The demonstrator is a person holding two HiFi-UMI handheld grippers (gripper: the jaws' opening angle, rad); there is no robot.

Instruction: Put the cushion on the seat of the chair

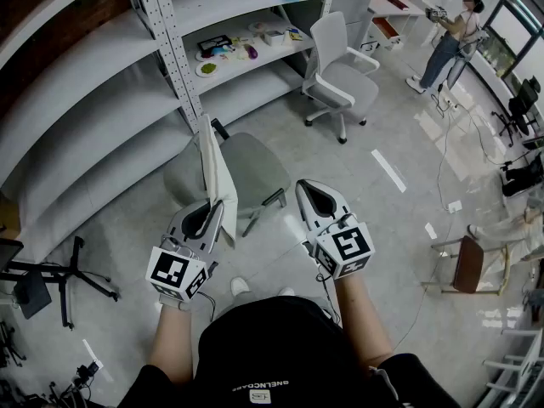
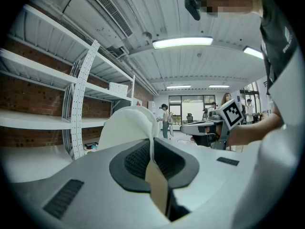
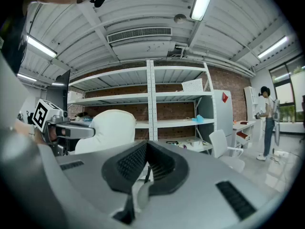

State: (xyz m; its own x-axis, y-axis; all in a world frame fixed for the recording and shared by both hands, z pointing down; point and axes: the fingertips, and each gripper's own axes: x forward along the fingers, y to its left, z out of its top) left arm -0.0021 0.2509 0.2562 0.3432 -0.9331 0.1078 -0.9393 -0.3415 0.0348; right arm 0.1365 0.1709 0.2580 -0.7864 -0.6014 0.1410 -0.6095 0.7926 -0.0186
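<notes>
A white cushion (image 1: 217, 172) hangs upright, on edge, from my left gripper (image 1: 212, 208), which is shut on its lower edge. It hangs over the left side of a grey chair (image 1: 257, 165), above the seat. In the left gripper view the cushion (image 2: 126, 125) rises from between the closed jaws of the left gripper (image 2: 151, 143). My right gripper (image 1: 308, 186) is to the right of the cushion, apart from it, jaws together with nothing in them. In the right gripper view the cushion (image 3: 107, 128) is left of the right gripper (image 3: 147, 147).
White shelving (image 1: 102, 117) runs along the left, with small items (image 1: 229, 49) on one shelf. A white office chair (image 1: 340, 79) stands beyond the grey one. A black stand (image 1: 51, 274) is at lower left, a wooden stool (image 1: 467, 266) at right, a person (image 1: 450, 36) far off.
</notes>
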